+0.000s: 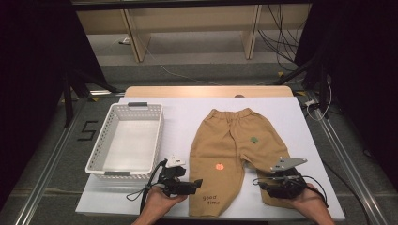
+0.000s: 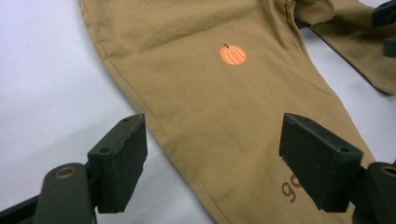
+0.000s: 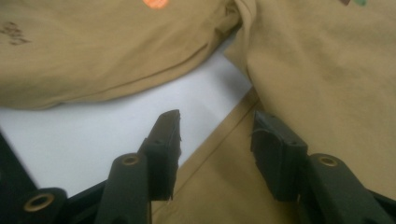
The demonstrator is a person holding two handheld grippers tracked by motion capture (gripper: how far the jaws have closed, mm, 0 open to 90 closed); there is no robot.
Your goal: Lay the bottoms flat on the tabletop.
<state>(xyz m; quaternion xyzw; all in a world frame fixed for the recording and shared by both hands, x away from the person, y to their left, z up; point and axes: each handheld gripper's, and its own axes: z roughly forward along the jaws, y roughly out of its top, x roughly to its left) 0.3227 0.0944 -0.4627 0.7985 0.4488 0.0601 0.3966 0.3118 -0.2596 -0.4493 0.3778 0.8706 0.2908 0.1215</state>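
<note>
1. Both grippers, left (image 1: pixel 199 182) and right (image 1: pixel 257 182), gape, holding nothing.
2. Tan trousers (image 1: pixel 230 150) lie flat between them, legs running toward the person.
3. Each gripper flanks its nearer hem.

The tan trousers (image 1: pixel 234 154) carry the words "good time" (image 1: pixel 211 200) in dark brown lettering near the hem of one leg, stacked in two lines, as seen in the high view. In the left gripper view only the start of that lettering (image 2: pixel 290 190) shows, cut off beside a jaw, so it cannot be read in full there. In the right gripper view the same lettering (image 3: pixel 14 33) is too blurred to read. On the floor left of the table, a large dark figure "5" (image 1: pixel 87 130) is marked.
</note>
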